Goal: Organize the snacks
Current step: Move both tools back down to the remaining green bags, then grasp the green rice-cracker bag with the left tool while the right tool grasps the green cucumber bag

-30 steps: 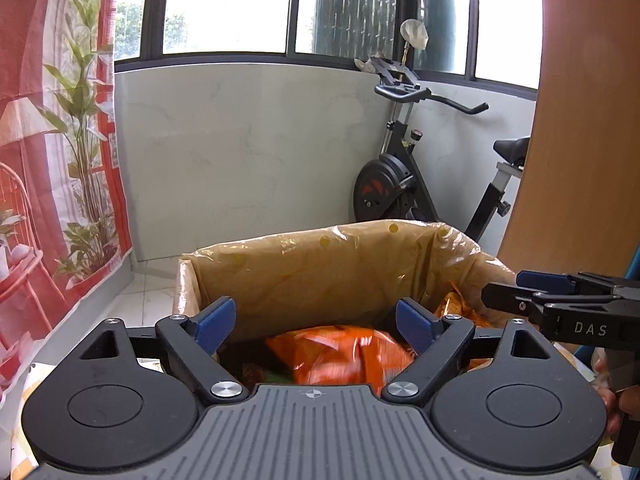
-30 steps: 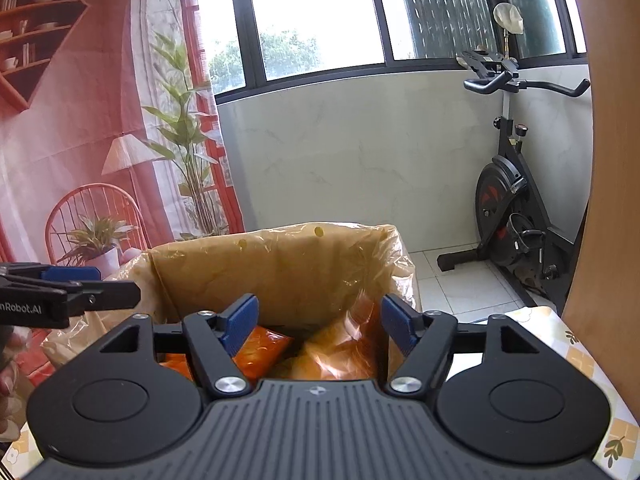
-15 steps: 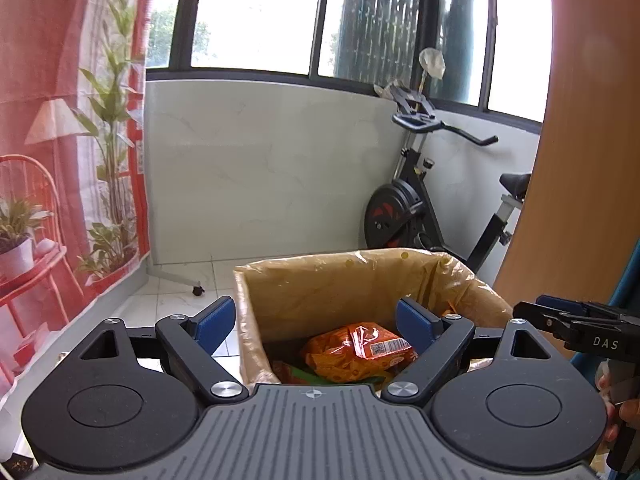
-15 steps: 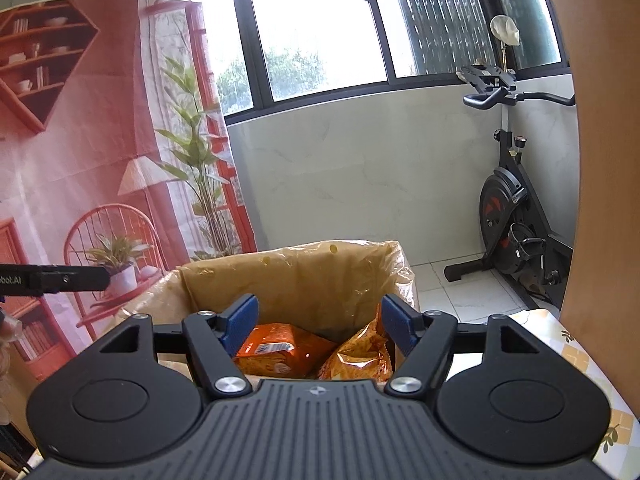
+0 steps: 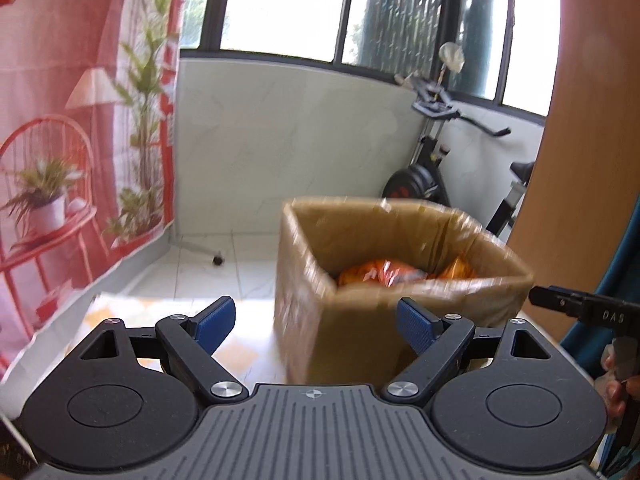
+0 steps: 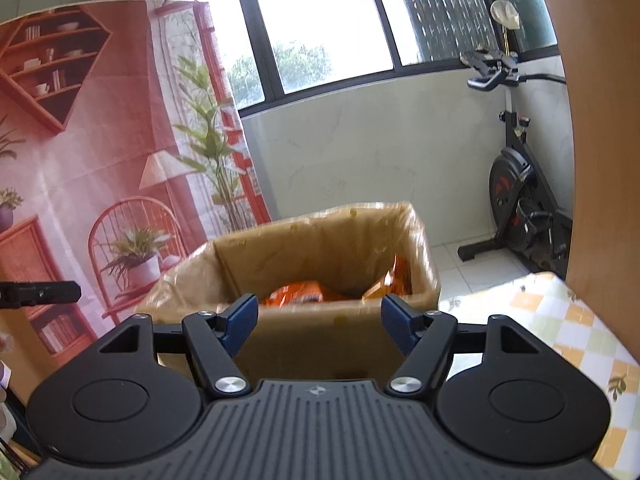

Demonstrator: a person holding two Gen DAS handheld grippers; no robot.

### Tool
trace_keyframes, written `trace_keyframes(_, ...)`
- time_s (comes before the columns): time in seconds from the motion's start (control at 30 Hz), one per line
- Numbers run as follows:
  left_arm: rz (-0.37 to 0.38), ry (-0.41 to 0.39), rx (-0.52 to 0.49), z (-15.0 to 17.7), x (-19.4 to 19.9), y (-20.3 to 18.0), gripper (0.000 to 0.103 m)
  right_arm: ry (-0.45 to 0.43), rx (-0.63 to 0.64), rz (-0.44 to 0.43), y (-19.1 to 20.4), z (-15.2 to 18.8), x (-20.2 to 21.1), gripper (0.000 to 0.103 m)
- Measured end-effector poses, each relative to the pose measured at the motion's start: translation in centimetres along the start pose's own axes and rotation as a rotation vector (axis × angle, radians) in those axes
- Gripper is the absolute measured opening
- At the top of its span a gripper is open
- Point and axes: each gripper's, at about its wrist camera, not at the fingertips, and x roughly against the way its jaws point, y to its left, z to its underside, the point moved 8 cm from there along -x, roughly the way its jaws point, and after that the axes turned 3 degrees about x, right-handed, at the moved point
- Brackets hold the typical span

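A cardboard box (image 5: 360,320) lined with clear plastic stands on the table; it also shows in the right wrist view (image 6: 320,344). Orange snack bags (image 5: 380,270) lie inside it, seen too in the right wrist view (image 6: 298,294). My left gripper (image 5: 316,322) is open and empty, in front of the box and a little to its left. My right gripper (image 6: 318,316) is open and empty, just in front of the box's near wall. The right gripper's fingers (image 5: 580,306) show at the right edge of the left wrist view.
The table has a yellow checked cloth (image 6: 580,340). An exercise bike (image 6: 520,216) stands on the tiled floor behind. A red printed backdrop (image 6: 80,160) hangs at the left. A wooden panel (image 6: 600,120) is at the right.
Both grippers have pulled back and up from the box. The box now sits farther away and lower in both views, shifted right in the left wrist view.
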Motion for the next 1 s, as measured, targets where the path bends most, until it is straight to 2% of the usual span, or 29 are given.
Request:
trace_keyframes(0.43,0.018,0.179,0.137,9.4,-1.1,1.8,0.088,0.229,-0.003,-0.048,2.6,8.6,-2.0,0.071)
trace_keyframes(0.67,0.076,0.221,0.135,11.2,-1.9,0.7,0.086,0.322,0.003,-0.114,4.8,11.1,-2.7,0.071)
trace_keyframes(1.0,0.177,0.285,0.159,13.6,-2.4,-1.8,0.083,0.409,0.022,-0.131,5.4,13.5,-1.4,0.071)
